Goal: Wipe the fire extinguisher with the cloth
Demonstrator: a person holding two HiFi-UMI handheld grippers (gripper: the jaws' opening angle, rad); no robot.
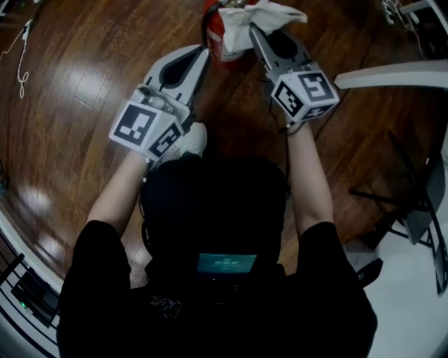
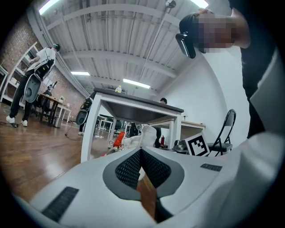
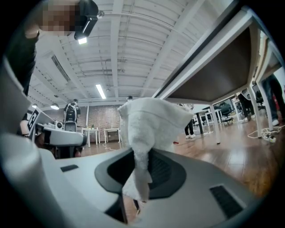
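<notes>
The red fire extinguisher [image 1: 218, 38] sits on the wooden floor [image 1: 91, 91] straight ahead of the person, at the far edge of what the head view takes in, so only part of its body shows. The white cloth [image 1: 260, 15] is bunched over its upper right side and overlaps the red in that view. I cannot tell how firmly it presses against the cylinder.

The right gripper [image 1: 257, 35] has the cloth clenched. In the right gripper view, the cloth [image 3: 149, 127] rises in a thick fold from between the jaws of the right gripper [image 3: 142, 153], and a short tail hangs below the pinch.

The left gripper [image 1: 201, 54] lies just beside the extinguisher on its left, with its tip aimed at the red body. Its jaws are pressed together with nothing between them. In the left gripper view, the left gripper [image 2: 140, 152] shows only a strip of floor behind the closed tips.

Both of the person's forearms reach forward from black sleeves. A pale shoe [image 1: 194, 138] shows beneath the left marker cube. The edge of a white table [image 1: 392, 73] crosses to the right of the right gripper. Well off to the left, a thin white cable [image 1: 21, 59] trails over the boards.
</notes>
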